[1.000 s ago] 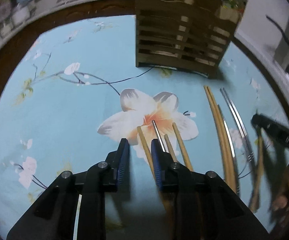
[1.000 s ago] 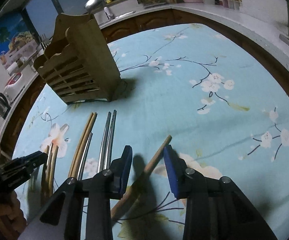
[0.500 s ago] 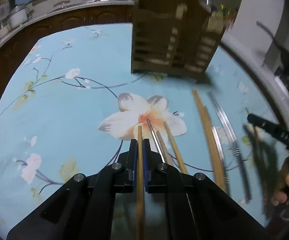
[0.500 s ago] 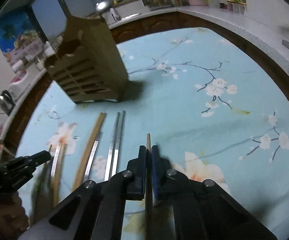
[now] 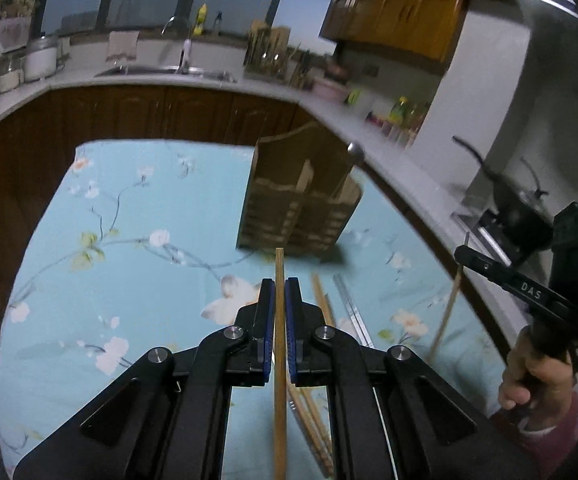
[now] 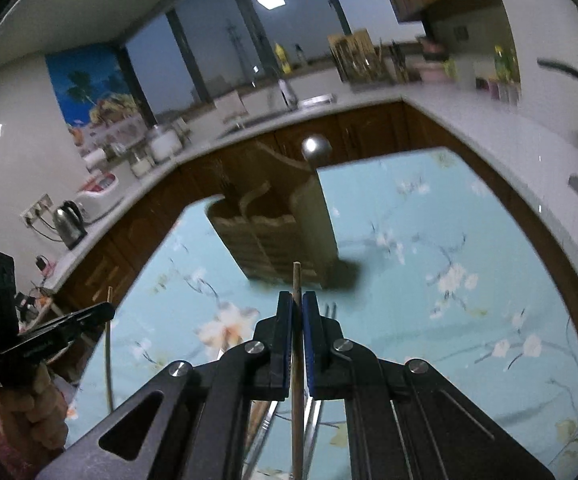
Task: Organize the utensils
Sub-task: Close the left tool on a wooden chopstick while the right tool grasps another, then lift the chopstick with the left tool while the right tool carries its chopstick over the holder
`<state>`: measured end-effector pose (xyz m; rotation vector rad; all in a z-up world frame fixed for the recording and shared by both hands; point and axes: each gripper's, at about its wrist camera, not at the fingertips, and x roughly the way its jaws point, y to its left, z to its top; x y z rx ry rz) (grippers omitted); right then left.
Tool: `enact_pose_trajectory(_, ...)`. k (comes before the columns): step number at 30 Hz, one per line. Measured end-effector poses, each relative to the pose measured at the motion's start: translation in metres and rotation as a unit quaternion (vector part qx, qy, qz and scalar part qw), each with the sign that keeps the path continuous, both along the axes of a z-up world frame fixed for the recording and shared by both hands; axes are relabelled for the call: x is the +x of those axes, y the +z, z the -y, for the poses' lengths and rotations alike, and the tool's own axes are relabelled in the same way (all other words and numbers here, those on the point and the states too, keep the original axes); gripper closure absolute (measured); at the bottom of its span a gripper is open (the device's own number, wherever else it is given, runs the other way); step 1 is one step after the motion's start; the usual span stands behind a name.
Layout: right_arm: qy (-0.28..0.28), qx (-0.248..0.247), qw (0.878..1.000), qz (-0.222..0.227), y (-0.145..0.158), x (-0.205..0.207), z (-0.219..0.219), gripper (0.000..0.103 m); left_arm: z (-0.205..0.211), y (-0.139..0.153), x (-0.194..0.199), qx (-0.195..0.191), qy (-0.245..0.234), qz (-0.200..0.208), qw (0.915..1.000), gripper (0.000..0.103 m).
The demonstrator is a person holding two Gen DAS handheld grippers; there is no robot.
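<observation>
My left gripper (image 5: 280,286) is shut on a wooden chopstick (image 5: 279,268) and holds it above the table, tip toward the wooden utensil holder (image 5: 297,204). My right gripper (image 6: 297,298) is shut on another wooden chopstick (image 6: 296,278), also lifted, pointing at the holder (image 6: 277,224). Each gripper shows in the other's view, the right one (image 5: 463,254) and the left one (image 6: 107,310), with its chopstick. More wooden chopsticks (image 5: 319,296) and metal chopsticks (image 5: 349,304) lie on the table below.
The table has a light blue floral cloth (image 5: 129,240). A metal ladle (image 6: 316,148) stands in the holder. A kitchen counter (image 5: 149,76) with a sink, jars and a kettle (image 6: 69,222) curves around behind the table.
Both grippers closed on a chopstick each, then lifted them off the cloth. The views have tilted up and the holder now sits ahead of both tips.
</observation>
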<state>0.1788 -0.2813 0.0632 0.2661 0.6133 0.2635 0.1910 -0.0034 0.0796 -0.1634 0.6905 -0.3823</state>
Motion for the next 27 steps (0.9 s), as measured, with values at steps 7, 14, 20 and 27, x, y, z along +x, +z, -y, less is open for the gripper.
enact_pose_trajectory(7,-0.004,0.001,0.999,0.040,0.028,-0.007,0.000,0.098,-0.010,0.024,-0.011,-0.014,0.004,0.036,0.9993,0.099)
enact_pose_trajectory(14,-0.008,0.004,0.998,0.056,0.039,-0.004,0.001,0.098,-0.018,0.035,-0.007,-0.022,0.017,0.054,0.9982,0.099)
enact_pose_trajectory(20,-0.011,0.007,0.998,0.064,0.044,0.005,0.003,0.098,-0.021,0.046,0.003,-0.034,0.026,0.073,0.9964,0.099)
enact_pose_trajectory(27,-0.021,0.013,0.995,0.094,0.063,0.024,0.006,0.098,-0.022,0.072,0.031,-0.049,0.043,0.112,0.9916,0.099)
